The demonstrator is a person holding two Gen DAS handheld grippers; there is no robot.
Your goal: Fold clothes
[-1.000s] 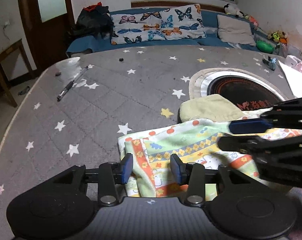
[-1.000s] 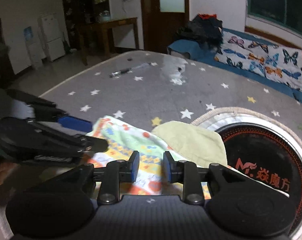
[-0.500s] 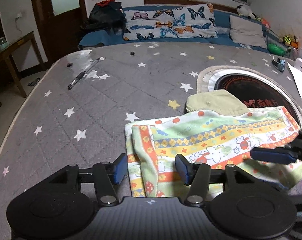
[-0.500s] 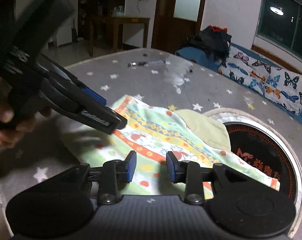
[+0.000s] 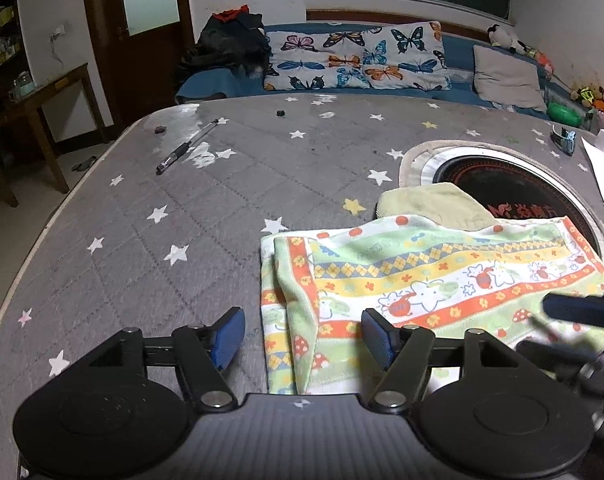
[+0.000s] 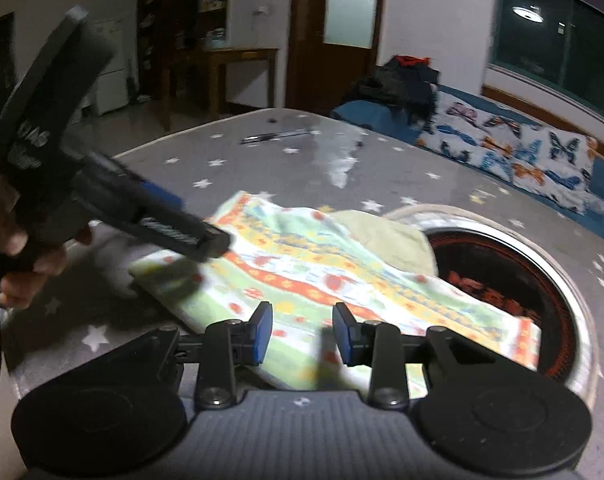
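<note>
A pen [image 5: 186, 146] lies far to the left of the towel [image 5: 422, 276], well apart from it, on the grey star-patterned table cover [image 5: 181, 216]; a small dark lump [image 5: 280, 113] sits beyond the pen, near the far edge. The left gripper [image 5: 302, 334] hovers at the towel's near left corner, its blue-padded fingers [image 5: 227, 336] spread wide and holding nothing; one pad is over bare cover to the left of the towel, the other over the cloth. The towel itself, patterned in green, yellow and orange bands, lies flat on the cover with its left edge folded over on itself; a pale yellow cloth [image 5: 430, 206] pokes out from under the towel's far edge, and the towel's right end overlaps the round black cooktop [image 5: 502, 180] set into the table. The right gripper [image 6: 302, 330] hangs over the towel's near edge, fingers parted and empty; in the right wrist view a hand [image 6: 17, 248] holds the left gripper's handle to the left of the towel.
</note>
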